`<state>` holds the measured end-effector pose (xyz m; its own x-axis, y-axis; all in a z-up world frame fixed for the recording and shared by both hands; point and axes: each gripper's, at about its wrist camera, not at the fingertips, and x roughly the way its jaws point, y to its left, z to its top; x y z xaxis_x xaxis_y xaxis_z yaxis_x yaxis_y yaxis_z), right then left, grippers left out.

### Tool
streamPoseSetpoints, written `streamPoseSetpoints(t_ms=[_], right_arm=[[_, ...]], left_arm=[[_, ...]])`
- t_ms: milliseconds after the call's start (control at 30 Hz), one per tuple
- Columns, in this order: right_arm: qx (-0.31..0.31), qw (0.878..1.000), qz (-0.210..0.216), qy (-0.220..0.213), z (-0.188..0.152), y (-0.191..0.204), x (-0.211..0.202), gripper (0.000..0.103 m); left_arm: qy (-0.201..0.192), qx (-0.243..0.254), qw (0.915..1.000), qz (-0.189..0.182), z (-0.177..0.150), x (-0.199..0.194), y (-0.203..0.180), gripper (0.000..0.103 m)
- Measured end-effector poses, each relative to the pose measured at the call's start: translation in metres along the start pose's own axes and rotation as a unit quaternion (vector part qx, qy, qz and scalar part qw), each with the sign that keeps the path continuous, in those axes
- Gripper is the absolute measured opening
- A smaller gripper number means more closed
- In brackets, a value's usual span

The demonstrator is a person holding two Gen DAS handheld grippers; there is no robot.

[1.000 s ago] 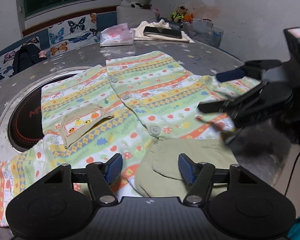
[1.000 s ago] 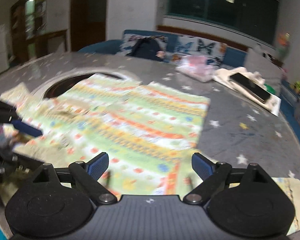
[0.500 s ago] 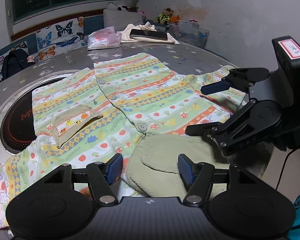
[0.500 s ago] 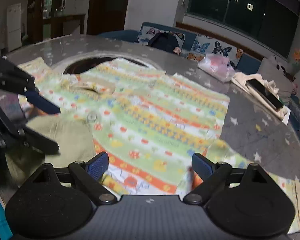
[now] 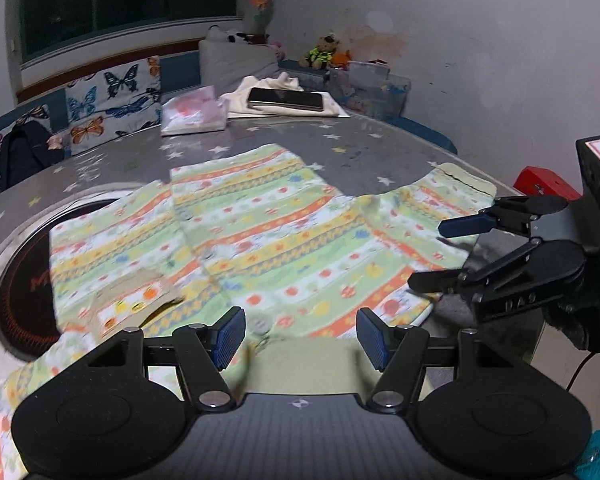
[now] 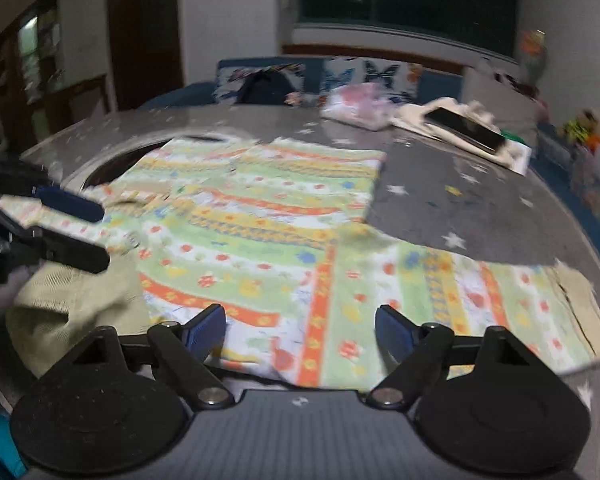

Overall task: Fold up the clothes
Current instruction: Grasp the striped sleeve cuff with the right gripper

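A child's striped shirt (image 5: 260,236) with green, yellow and orange bands lies spread flat on the grey star-print table (image 5: 356,148); it also shows in the right wrist view (image 6: 268,232). Its olive collar (image 5: 312,364) lies at the near edge, its right sleeve (image 6: 500,304) stretches out to the right. My left gripper (image 5: 300,338) is open and empty just above the collar. My right gripper (image 6: 300,330) is open and empty over the shirt's shoulder near the sleeve; it also shows in the left wrist view (image 5: 436,252).
A round dark hotplate (image 5: 20,280) is set into the table under the shirt's left side. At the table's far side lie a pink bag (image 5: 192,116) and a phone (image 5: 286,99) on cream cloth. A butterfly-print sofa (image 5: 108,100) stands behind.
Both grippers have drawn back and risen a little from the shirt. The right gripper has shifted right toward the sleeve. Both stay open and empty.
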<state>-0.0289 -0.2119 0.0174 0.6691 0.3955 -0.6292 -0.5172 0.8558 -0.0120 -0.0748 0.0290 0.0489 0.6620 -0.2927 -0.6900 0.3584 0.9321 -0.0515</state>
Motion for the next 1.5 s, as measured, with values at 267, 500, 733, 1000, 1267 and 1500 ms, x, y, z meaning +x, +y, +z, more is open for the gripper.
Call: streamPoseSetpoints(t_ms=[267,500,733,1000,1267,1500], right_arm=[[0.063,0.997,-0.046,0.002,-0.013,-0.042,-0.011,0.078],[0.108,0.988,-0.111,0.002,-0.013,-0.085,-0.012,0.078],[0.128,0.975,-0.181,0.003,-0.014,-0.123,-0.009,0.078],[0.147,0.965,-0.218,0.013,-0.02,-0.151,0.001,0.071],[0.162,0.965,-0.207,0.01,-0.024,-0.16,-0.001,0.062],[0.177,0.967,-0.182,0.007,-0.024,-0.164,-0.004,0.031]], left_arm=[[0.012,0.007,0.9999,-0.008,0.016,0.021,-0.019,0.067],[0.021,0.006,0.9998,-0.001,0.022,0.029,-0.025,0.075],[0.025,0.002,0.9996,0.008,0.029,0.033,-0.027,0.081],[0.024,0.005,0.9996,0.013,0.035,0.035,-0.032,0.086],[0.029,0.01,0.9994,0.016,0.036,0.039,-0.035,0.087],[0.031,0.011,0.9993,0.018,0.035,0.039,-0.036,0.088]])
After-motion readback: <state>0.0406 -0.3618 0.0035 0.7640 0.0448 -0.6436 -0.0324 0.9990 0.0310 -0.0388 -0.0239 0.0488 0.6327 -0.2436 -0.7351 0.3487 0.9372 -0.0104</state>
